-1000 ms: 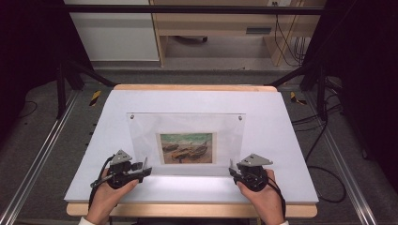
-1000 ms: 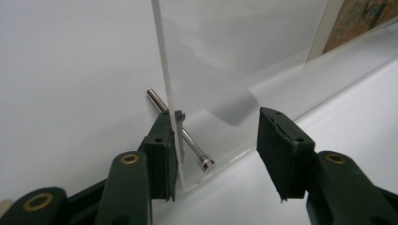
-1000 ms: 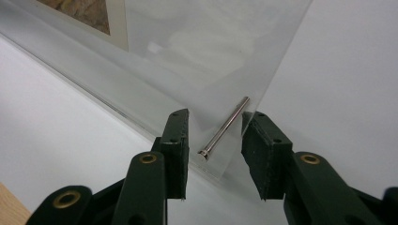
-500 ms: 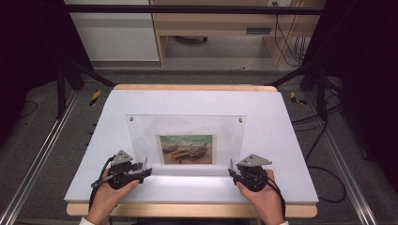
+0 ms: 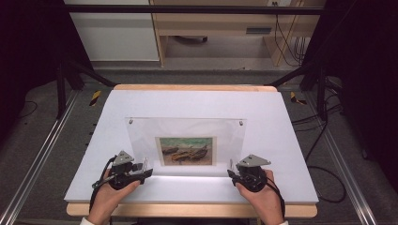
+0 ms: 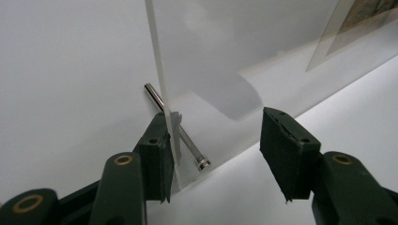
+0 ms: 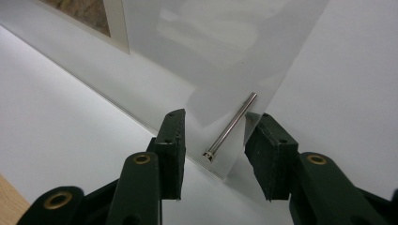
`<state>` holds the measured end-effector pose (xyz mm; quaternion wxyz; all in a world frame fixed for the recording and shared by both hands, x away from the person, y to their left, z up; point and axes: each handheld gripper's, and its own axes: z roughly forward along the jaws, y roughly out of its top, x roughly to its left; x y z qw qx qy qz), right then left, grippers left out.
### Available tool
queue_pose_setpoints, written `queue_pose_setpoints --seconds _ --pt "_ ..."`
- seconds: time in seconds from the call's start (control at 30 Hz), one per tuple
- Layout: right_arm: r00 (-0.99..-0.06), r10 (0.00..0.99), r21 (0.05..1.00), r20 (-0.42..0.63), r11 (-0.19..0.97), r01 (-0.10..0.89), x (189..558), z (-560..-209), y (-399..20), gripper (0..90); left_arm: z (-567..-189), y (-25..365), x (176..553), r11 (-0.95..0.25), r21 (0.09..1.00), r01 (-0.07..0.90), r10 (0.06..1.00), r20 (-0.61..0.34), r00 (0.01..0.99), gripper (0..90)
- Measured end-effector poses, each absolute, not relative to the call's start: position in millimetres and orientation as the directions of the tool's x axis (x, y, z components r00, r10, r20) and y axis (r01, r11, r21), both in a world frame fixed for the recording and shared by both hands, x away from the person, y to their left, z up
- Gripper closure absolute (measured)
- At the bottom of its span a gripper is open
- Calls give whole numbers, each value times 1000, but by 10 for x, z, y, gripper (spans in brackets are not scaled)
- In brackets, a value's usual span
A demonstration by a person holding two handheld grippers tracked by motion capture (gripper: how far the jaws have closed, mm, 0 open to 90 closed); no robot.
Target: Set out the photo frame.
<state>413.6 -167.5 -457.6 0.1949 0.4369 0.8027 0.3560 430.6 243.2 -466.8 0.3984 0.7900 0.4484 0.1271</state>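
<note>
The clear acrylic frame point(image 5: 187, 140) with its boat print point(image 5: 186, 151) stands mid-picture on the white board point(image 5: 291, 140), unmoved since before. The left gripper point(image 5: 143, 171) and right gripper point(image 5: 231, 171) flank its lower corners; both jaw pairs have just opened slightly, gripping nothing.

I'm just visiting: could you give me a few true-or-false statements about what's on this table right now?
1. The clear acrylic picture frame stands upright on the white tabletop. True.
2. The picture inside shows boats. True.
3. The left claw is clamped shut on a red cup. False: its jaws stand apart at the frame's lower corner.
4. A thin metal pin runs through the frame's corner by the right claw. True.
5. The frame lies flat. False: it stands.
</note>
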Motion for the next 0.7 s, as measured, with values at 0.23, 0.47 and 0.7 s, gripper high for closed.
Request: queue_pose_setpoints --seconds 0.23,0.47,0.7 --pt "-543 840 748 4 357 559 4143 -4596 -1648 503 -4686 2361 4312 -272 755 597 805 -161 570 292" --pt "-553 832 770 -32 374 518 4156 -4606 -1584 298 -4688 2315 4312 -284 760 585 805 -143 575 159" --pt "-532 845 790 -58 365 493 4181 -4599 -1578 137 -4681 2312 4322 -275 768 578 808 -141 572 82"
